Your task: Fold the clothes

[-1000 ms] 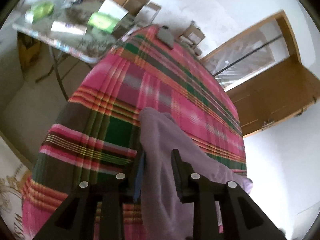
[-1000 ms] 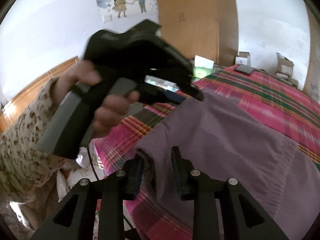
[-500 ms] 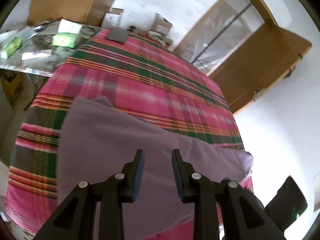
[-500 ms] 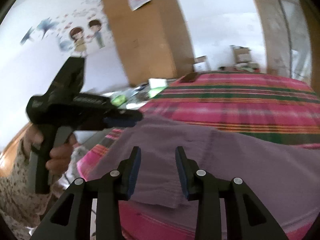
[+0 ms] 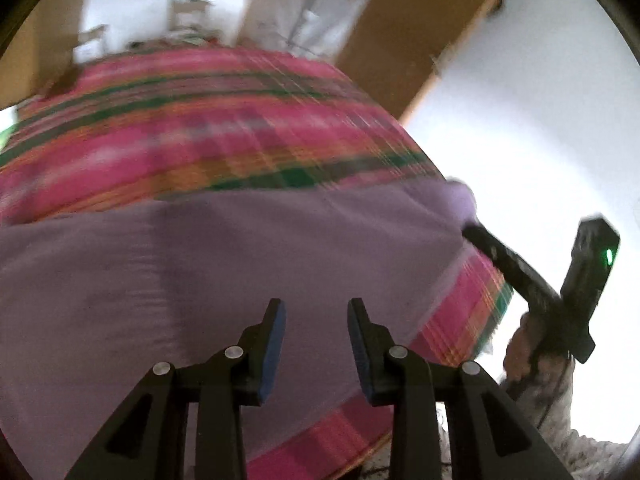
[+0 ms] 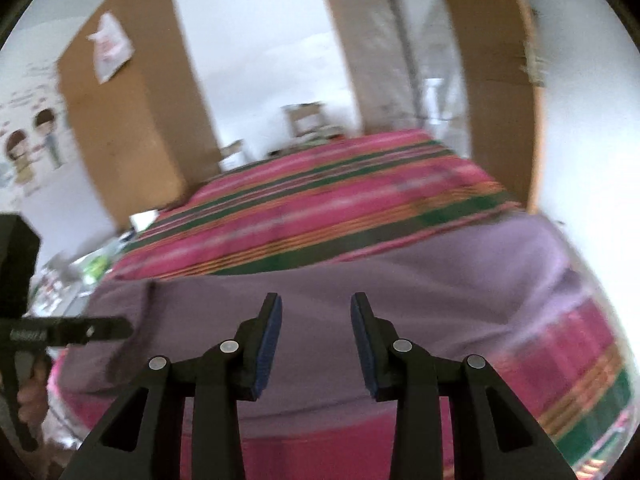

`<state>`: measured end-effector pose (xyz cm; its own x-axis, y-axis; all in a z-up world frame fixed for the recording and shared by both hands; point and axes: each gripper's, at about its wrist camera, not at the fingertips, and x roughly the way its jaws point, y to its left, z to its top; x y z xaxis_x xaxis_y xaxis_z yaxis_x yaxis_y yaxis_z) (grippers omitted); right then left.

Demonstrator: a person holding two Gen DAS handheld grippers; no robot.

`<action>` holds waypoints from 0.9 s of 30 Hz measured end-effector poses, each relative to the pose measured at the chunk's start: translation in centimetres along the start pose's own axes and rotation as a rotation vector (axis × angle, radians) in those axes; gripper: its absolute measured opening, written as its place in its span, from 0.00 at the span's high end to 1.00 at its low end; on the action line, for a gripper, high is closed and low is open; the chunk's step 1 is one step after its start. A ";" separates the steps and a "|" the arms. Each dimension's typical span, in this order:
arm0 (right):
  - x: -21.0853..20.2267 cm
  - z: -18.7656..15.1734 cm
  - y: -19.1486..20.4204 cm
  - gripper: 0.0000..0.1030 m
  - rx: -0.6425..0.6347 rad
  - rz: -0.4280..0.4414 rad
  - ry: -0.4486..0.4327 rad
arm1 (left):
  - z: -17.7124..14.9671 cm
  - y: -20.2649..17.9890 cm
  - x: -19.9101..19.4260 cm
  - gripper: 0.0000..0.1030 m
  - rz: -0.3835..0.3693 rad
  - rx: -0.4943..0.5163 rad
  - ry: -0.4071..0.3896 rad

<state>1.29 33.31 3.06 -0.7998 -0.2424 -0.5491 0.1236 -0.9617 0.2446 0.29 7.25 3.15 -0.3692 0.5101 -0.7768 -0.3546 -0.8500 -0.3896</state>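
We find the purple garment (image 5: 224, 272) spread flat across the near part of the pink, green and orange plaid cover (image 5: 192, 128), its far edge running roughly straight from left to right. Both views are blurred.

The left gripper (image 5: 316, 312) hangs above the near middle of the garment. Its 2 jaws stand apart and are opening; we see only flat cloth below the gap, nothing pinched between the blue pads (image 5: 276, 344).

The right gripper (image 6: 316, 308) hangs likewise over the garment, jaws apart with nothing clamped between them. In the left wrist view its black fingers reach toward the garment's right corner; whether they touch the cloth there we cannot tell.

In the right wrist view the left device appears at the left edge, held by a hand (image 6: 28, 392), just beside the garment's left edge.

Far behind the bed we note a tall wooden cabinet (image 6: 132, 120) with a white bag (image 6: 110, 46) hanging on it, a wooden door frame (image 6: 500, 92), and cardboard boxes (image 6: 304, 118) against the white wall.
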 end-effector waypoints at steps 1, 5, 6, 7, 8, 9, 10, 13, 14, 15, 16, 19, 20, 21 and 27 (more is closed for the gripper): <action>0.0 0.0 -1.0 0.64 0.012 -0.026 0.002 | 0.0 -0.5 0.7 0.69 -0.007 0.009 0.015; -0.2 0.1 -4.4 0.64 0.052 -0.111 0.007 | -0.1 -2.3 3.2 0.69 -0.034 0.046 0.065; -0.2 0.1 -5.1 0.64 0.055 -0.128 0.007 | -0.1 -2.7 3.6 0.69 -0.036 0.052 0.071; -0.2 0.2 -5.7 0.64 0.054 -0.145 0.008 | -0.1 -3.0 4.0 0.69 -0.037 0.059 0.077; -0.1 0.3 -6.2 0.64 0.054 -0.161 0.008 | -0.2 -3.3 4.4 0.69 -0.034 0.069 0.083; -0.1 0.4 -6.7 0.64 0.057 -0.173 0.007 | -0.2 -3.6 4.7 0.69 -0.030 0.078 0.089; 0.0 0.6 -7.3 0.64 0.063 -0.183 0.007 | -0.2 -3.9 4.9 0.69 -0.027 0.089 0.093; 0.2 0.9 -9.0 0.64 0.081 -0.216 0.003 | -0.2 -4.7 5.5 0.68 -0.023 0.113 0.092; 0.4 1.0 -9.7 0.64 0.093 -0.225 0.006 | -0.1 -5.0 5.7 0.68 -0.019 0.121 0.088; 0.6 1.1 -10.4 0.64 0.109 -0.233 0.010 | -0.1 -5.3 5.9 0.68 -0.015 0.130 0.084; 0.8 1.2 -11.0 0.64 0.123 -0.236 0.015 | 0.0 -5.6 6.1 0.68 -0.009 0.142 0.078; 1.4 1.4 -12.7 0.62 0.154 -0.242 0.025 | 0.3 -6.8 6.9 0.68 0.016 0.192 0.065; 1.6 1.5 -13.1 0.60 0.160 -0.242 0.028 | 0.3 -7.3 7.2 0.68 0.028 0.212 0.064; 1.8 1.6 -13.5 0.60 0.165 -0.244 0.032 | 0.3 -7.7 7.5 0.68 0.039 0.231 0.059; 3.5 2.1 -15.9 0.60 0.226 -0.226 0.079 | 0.4 -9.6 8.7 0.68 0.103 0.327 0.026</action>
<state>-4.76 47.98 -1.06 -0.7432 -0.0434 -0.6676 -0.1926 -0.9418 0.2755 0.14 19.89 0.30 -0.3966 0.4166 -0.8180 -0.5750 -0.8073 -0.1324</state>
